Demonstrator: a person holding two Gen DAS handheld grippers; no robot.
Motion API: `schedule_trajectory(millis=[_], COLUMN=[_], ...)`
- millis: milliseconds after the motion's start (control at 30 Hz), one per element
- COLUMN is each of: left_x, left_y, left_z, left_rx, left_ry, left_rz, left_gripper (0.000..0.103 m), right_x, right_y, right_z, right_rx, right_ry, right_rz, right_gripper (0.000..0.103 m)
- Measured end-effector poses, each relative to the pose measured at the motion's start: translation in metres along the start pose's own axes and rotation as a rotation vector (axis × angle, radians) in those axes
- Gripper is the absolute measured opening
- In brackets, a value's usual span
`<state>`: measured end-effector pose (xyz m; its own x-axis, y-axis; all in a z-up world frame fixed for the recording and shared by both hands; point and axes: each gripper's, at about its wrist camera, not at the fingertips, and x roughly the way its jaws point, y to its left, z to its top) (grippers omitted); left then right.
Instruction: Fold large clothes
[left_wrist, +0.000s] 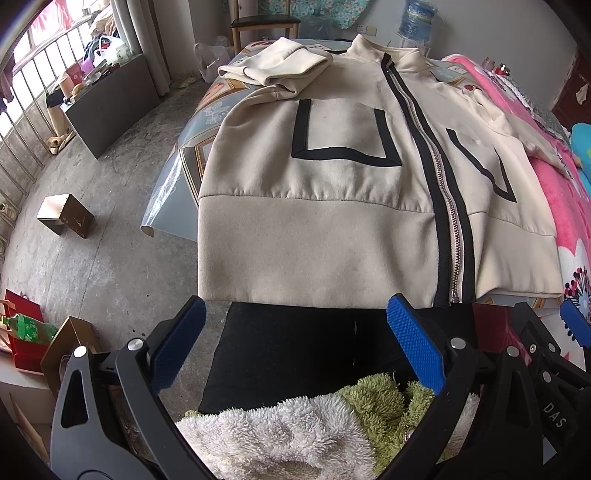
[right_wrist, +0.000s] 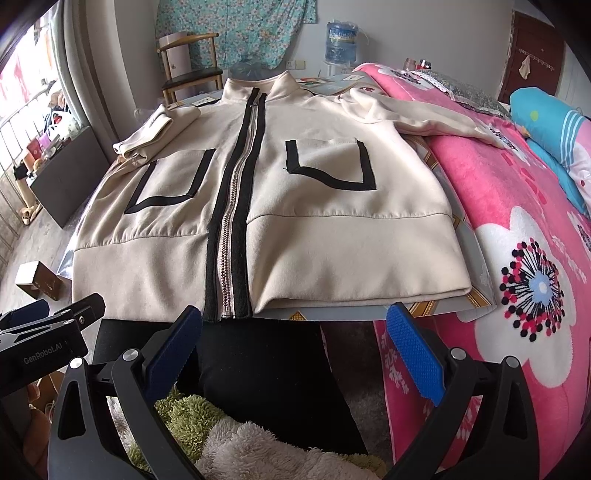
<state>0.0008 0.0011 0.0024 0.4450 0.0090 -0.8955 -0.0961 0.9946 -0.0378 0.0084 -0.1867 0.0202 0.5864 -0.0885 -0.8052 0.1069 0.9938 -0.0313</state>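
On the far left a small brown box (left_wrist: 65, 215) sits on the grey concrete floor (left_wrist: 110, 155), well apart from the tabletop (left_wrist: 173, 184), whose patterned plastic cover hangs a little over its left edge. The cream jacket (left_wrist: 317, 206) lies face up and zipped on that tabletop, collar (right_wrist: 255, 86) at the far end and hem toward the camera, filling most of the surface. Its left sleeve (left_wrist: 273, 66) is folded back into a bundle on the upper left of the chest, just above the left black-trimmed pocket (left_wrist: 343, 129). The left hand-held gripper (left_wrist: 295, 347) hovers just short of the hem, released, its blue pads spread wide with nothing between them; beneath it show black trousers (left_wrist: 295, 354) and a white and green fleecy garment (left_wrist: 295, 424). The black-banded zipper (right_wrist: 236, 192) runs down the middle of the jacket to the hem. To its right is the second pocket (right_wrist: 328, 162), and the right sleeve (right_wrist: 424, 114) stretches out sideways off the tabletop onto the pink floral blanket (right_wrist: 517, 240) of the bed beside it. The right hand-held gripper (right_wrist: 295, 347) is likewise released, jaws wide apart and empty, held just in front of the hem on the zipper's right side. A blue cushion (right_wrist: 546, 114) rests on the bed at the far right.
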Motion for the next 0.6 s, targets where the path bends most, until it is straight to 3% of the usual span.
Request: schedule_trajectory(millis=[600], left_x=[-0.0010], left_y=[0.0027], left_z=[0.0014], left_rx=[-0.002], left_ry=[-0.003], left_rz=[0.002], left_gripper=[0.095], right_x=[-0.0009], right_y=[0.0002], right_z=[0.0015], right_rx=[-0.001], right_ry=[-0.001], right_rz=[0.001], right_gripper=[0.097])
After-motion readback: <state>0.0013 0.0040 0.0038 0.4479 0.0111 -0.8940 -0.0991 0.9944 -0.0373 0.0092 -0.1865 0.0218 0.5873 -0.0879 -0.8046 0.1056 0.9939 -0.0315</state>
